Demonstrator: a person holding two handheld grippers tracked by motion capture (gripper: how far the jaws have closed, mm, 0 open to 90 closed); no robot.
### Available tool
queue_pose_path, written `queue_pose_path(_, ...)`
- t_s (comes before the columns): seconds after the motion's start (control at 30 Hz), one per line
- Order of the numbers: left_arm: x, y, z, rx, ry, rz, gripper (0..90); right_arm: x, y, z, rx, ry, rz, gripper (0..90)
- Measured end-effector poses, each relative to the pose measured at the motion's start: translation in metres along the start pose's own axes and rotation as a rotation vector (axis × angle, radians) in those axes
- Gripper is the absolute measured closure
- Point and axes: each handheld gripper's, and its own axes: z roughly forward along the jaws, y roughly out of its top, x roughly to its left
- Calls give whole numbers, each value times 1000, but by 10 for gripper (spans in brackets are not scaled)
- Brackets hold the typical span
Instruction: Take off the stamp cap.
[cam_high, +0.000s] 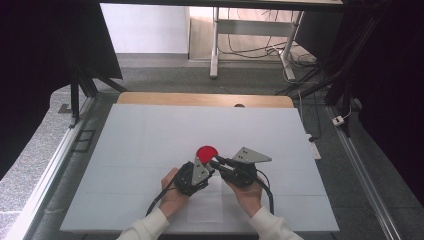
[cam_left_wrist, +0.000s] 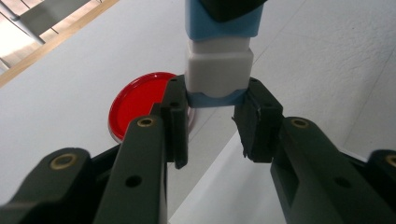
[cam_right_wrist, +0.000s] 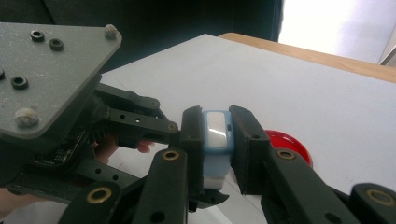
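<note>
A white sheet (cam_high: 150, 150) covers the table, with a strip of bare wood (cam_high: 200, 99) showing along the far edge. Beyond it lie grey carpet, the white legs of another desk (cam_high: 215, 45) with loose cables beneath, and dark curtains at either side. A flat red lid (cam_high: 206, 152) lies on the sheet near the middle, just beyond the two tools. The person's hands come in close together near the front edge. Between them a small blue and white block (cam_left_wrist: 219, 60) is held above the sheet, its long axis running from one tool to the other. The right gripper (cam_right_wrist: 217, 140) is closed on its blue end, both pads pressed against its sides. The left gripper (cam_left_wrist: 212, 123) meets the opposite end: its jaws stand a little apart around the narrow blue tip, the left pad touching it, while the right pad may leave a slight gap, which I cannot tell for sure.
</note>
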Motion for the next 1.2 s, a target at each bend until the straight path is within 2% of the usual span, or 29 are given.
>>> queue_pose_path(0.43, 0, 0, 0, -1, -2, -22, 661, 3, -2, 0, -18, -21, -2, 759)
queue_pose_path(0.53, 1, -1, 0, -10, -24, -45, 661, 4, -2, -1, -22, -23, -2, 759)
queue_pose_path(0.6, 0, -1, 0, -4, -3, -25, 661, 3, -2, 0, -20, -23, -3, 759)
queue_pose_path(0.8, -1, -1, 0, 6, 25, 26, 662, 2, -1, 1, -5, -12, -1, 759)
queue_pose_path(1.1, -3, -1, 0, 13, 52, 61, 663, 2, -2, 1, -7, -12, 3, 759)
queue_pose_path(1.2, -2, -1, 0, 8, 43, 52, 663, 2, -2, 1, -9, -12, 4, 759)
